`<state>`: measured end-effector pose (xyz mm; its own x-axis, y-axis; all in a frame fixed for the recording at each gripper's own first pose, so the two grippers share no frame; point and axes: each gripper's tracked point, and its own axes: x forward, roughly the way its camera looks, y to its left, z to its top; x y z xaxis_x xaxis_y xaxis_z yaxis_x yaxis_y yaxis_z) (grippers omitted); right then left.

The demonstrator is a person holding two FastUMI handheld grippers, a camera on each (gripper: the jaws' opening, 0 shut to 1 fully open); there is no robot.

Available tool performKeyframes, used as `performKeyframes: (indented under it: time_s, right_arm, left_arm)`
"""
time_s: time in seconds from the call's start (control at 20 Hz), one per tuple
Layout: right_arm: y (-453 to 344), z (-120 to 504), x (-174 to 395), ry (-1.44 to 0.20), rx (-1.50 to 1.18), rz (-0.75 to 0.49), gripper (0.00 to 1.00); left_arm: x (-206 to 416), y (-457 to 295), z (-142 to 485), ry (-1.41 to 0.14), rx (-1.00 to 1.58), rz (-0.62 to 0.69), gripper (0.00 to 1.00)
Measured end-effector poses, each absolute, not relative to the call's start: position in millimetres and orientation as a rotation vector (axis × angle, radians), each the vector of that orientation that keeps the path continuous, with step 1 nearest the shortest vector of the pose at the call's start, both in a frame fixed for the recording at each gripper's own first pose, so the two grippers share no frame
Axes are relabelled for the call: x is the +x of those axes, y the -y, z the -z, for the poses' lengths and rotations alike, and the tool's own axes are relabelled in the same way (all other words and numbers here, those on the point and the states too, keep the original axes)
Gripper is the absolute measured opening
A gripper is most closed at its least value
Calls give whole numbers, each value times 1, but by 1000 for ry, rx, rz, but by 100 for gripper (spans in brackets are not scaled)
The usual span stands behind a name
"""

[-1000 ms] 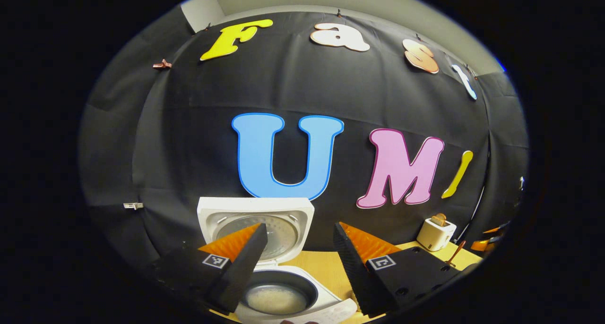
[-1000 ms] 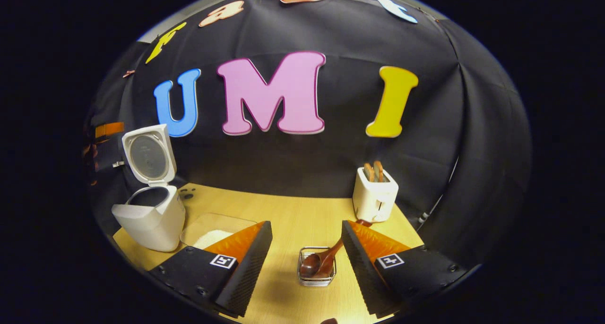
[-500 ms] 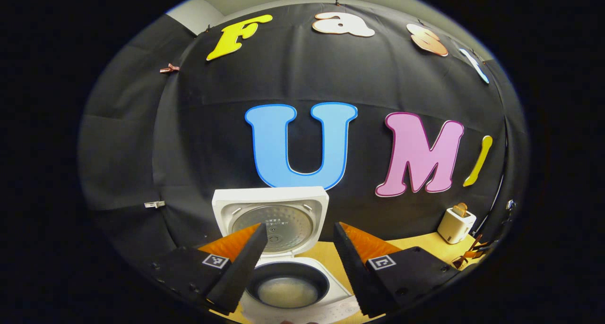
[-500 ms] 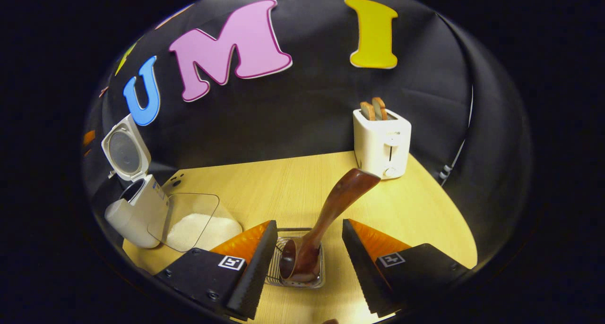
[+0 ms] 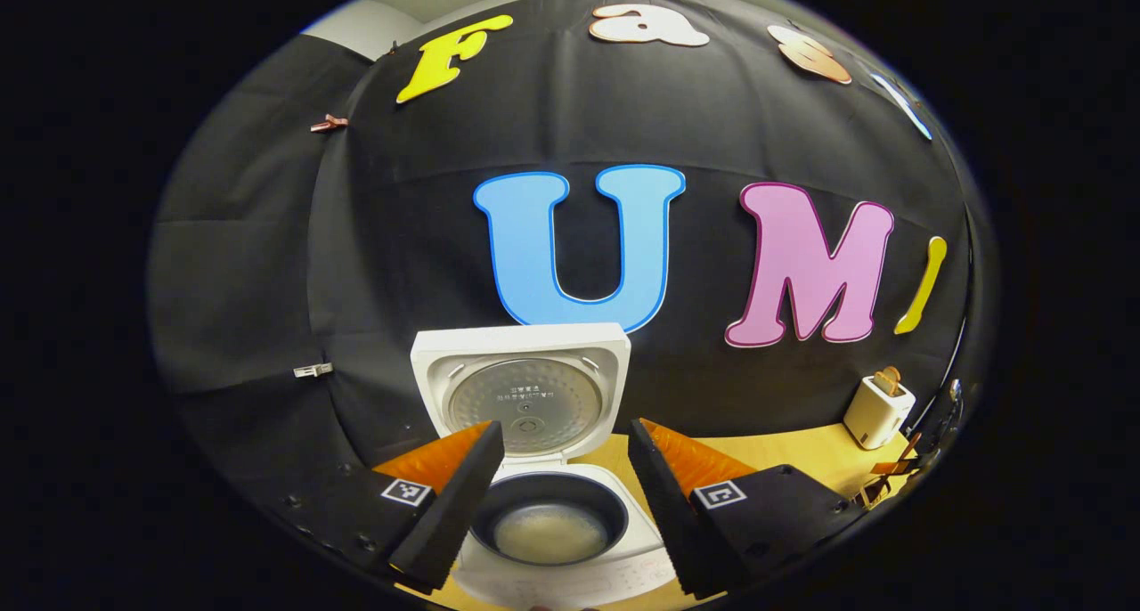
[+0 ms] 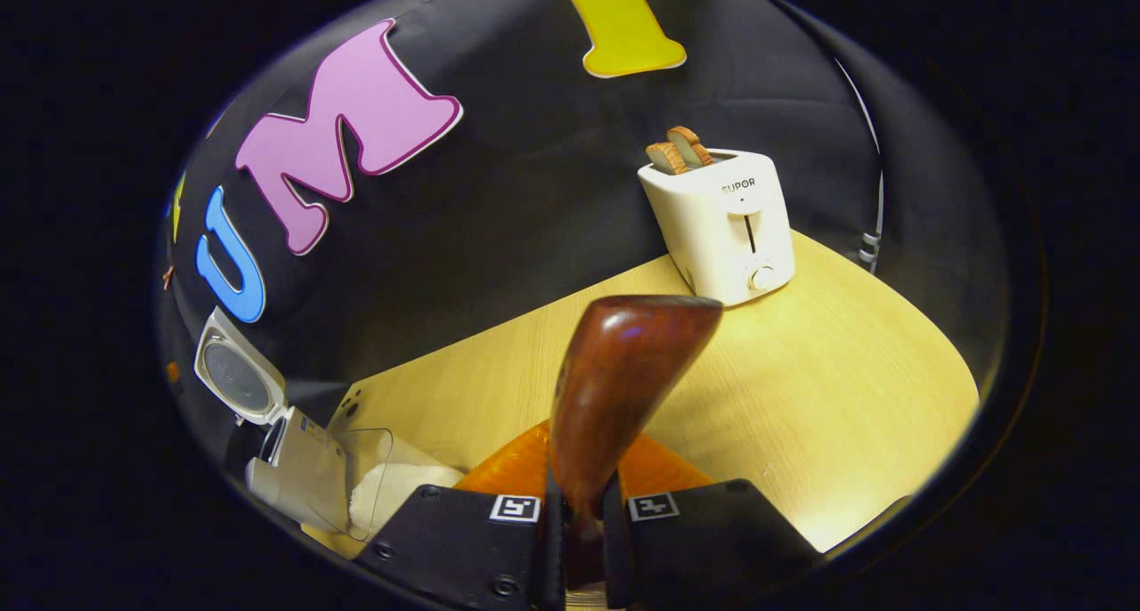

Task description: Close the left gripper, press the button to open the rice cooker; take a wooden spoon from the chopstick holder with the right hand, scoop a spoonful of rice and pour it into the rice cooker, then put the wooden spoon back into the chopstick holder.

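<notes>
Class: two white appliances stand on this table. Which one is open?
The rice cooker: its lid stands raised, exposing the pot. The toaster just holds bread slices.

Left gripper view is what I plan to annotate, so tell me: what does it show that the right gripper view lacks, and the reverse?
Left gripper view: the open left tongs look down into the inner pot, with pale contents at its bottom, and at the underside of the raised lid. Right gripper view: the right tongs are shut on the wooden spoon at its handle, and a clear container of rice stands beside the rice cooker. Both: the open rice cooker, the toaster with bread, and the table.
</notes>
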<state>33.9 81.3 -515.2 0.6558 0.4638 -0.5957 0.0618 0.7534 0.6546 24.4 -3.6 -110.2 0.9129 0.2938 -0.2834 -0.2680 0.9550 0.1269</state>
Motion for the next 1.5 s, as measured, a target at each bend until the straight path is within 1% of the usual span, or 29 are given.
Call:
performKeyframes:
  time_s: [0.15,0.4,0.55,0.7,0.85,1.2,1.5]
  right_arm:
    - [-74,495,39,-802,714,-239,19]
    - [-47,431,59,-676,718,-187,20]
    - [-42,385,64,-597,684,-186,20]
    - [-61,342,66,-529,672,-216,19]
    - [-106,317,61,-514,683,-271,19]
    - [-214,325,42,-578,590,-394,19]
    - [-267,354,30,-596,362,-474,19]
  left_arm:
    - [24,2,108,-297,78,-275,91]
    - [15,-10,97,-260,47,-253,91]
    - [8,-18,91,-234,40,-232,91]
    - [3,-24,84,-211,35,-208,91]
    - [-4,-31,82,-206,24,-192,91]
    - [-18,-56,82,-221,22,-194,91]
    - [-19,-71,86,-236,36,-204,91]
